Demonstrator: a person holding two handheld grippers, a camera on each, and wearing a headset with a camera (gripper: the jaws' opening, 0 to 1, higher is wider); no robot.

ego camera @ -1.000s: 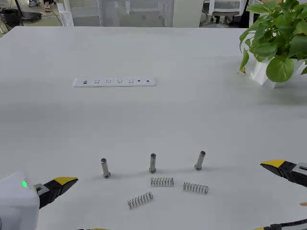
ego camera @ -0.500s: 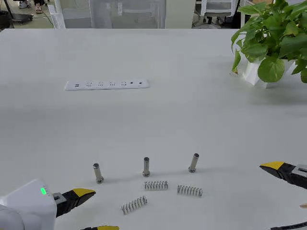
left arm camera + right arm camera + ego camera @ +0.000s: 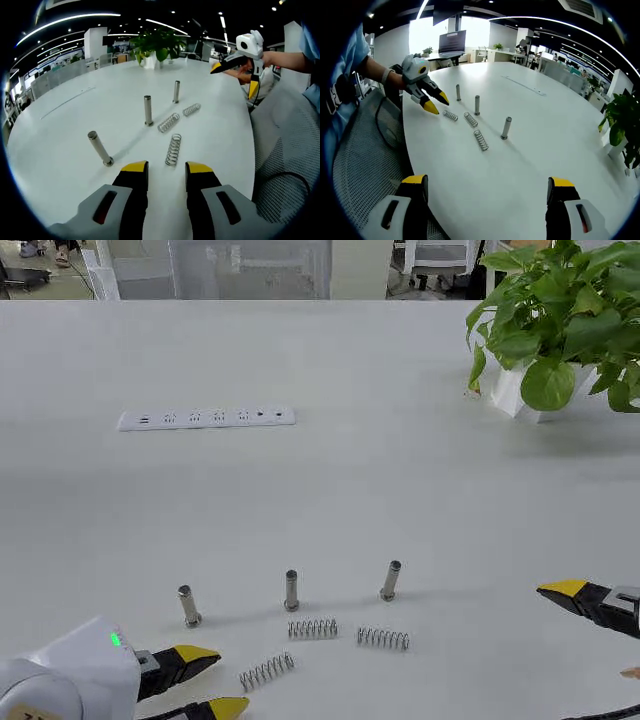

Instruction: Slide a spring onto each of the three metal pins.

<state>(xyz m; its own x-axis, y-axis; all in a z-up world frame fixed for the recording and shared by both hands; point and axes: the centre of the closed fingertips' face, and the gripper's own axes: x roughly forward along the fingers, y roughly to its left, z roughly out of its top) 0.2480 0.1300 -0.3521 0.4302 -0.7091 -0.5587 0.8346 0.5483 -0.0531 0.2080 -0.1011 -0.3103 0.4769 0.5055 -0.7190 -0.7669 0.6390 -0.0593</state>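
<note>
— Steel springs (image 3: 313, 628) lie lower centre, just below the pins (image 3: 291, 590); light, squashy, likely to roll.
— I'd pinch one mid-coil, gently. Left gripper (image 3: 166, 167) slightly spread, right gripper (image 3: 487, 181) wide apart, both empty.

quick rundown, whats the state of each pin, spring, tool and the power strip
left silver metal pin: upright, bare
middle silver metal pin: upright, bare
right silver metal pin: upright, bare
left coiled wire spring: lying loose, on no pin
middle coiled wire spring: lying loose
right coiled wire spring: lying loose
left yellow-tipped tool: open, empty
right yellow-tipped tool: open wide, empty
white power strip: lying flat, no plugs in it
</note>
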